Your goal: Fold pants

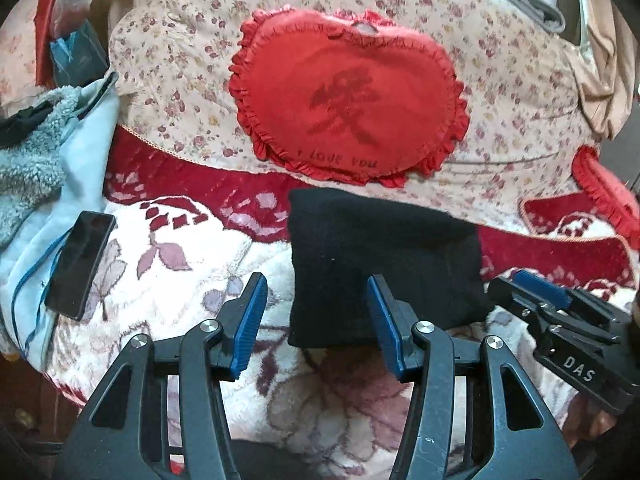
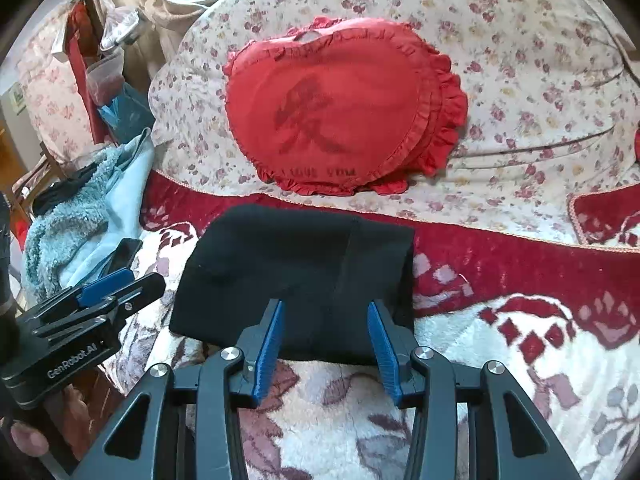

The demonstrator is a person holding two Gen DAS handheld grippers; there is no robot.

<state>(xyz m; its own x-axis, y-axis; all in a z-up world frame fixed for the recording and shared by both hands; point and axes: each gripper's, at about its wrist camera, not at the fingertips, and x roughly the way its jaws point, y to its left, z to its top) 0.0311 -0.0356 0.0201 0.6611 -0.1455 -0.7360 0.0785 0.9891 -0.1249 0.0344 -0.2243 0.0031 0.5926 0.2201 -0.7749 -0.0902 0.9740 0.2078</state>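
The black pants (image 1: 380,256) lie folded into a compact rectangle on the red and white floral blanket (image 1: 192,264); they also show in the right wrist view (image 2: 296,276). My left gripper (image 1: 318,292) is open and empty, just short of the pants' near left corner. My right gripper (image 2: 326,312) is open and empty, its blue fingertips (image 2: 276,320) over the pants' near edge. The right gripper also shows in the left wrist view (image 1: 532,292). The left gripper also shows in the right wrist view (image 2: 116,284).
A red heart-shaped cushion (image 1: 348,108) lies on a floral quilt (image 1: 500,80) behind the pants. A black phone (image 1: 80,264) with a blue cable rests on light blue fleece clothing (image 1: 36,168) at the left. Bags and furniture stand beyond the bed's left edge.
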